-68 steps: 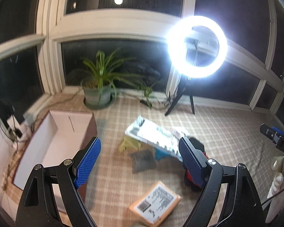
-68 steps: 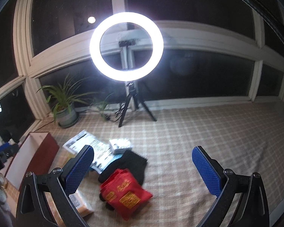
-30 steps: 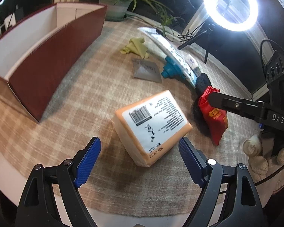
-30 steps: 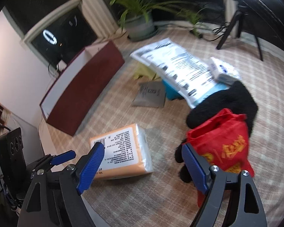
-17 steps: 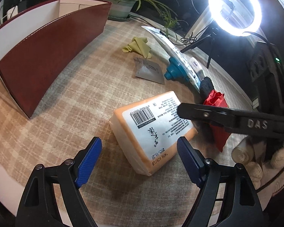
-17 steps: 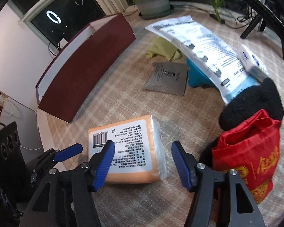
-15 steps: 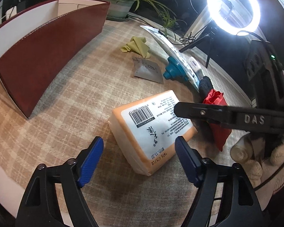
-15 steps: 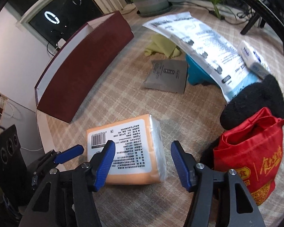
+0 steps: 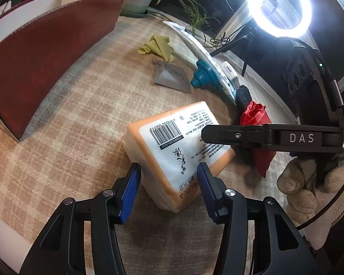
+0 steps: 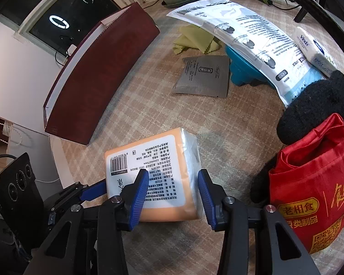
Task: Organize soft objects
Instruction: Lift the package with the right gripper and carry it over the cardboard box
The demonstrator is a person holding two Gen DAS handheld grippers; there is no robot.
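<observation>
Now we have both grippers around the orange tissue pack, which lies on the checked surface near the maroon box: left gripper and right gripper narrowed, neither clearly clamping; next we squeeze and lift it boxward

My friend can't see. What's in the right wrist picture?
The right gripper has its blue fingers around an orange tissue pack lying on a checked cloth, with the left gripper at the pack's other end. A red bag sits to the right and a dark red box stands behind.
</observation>
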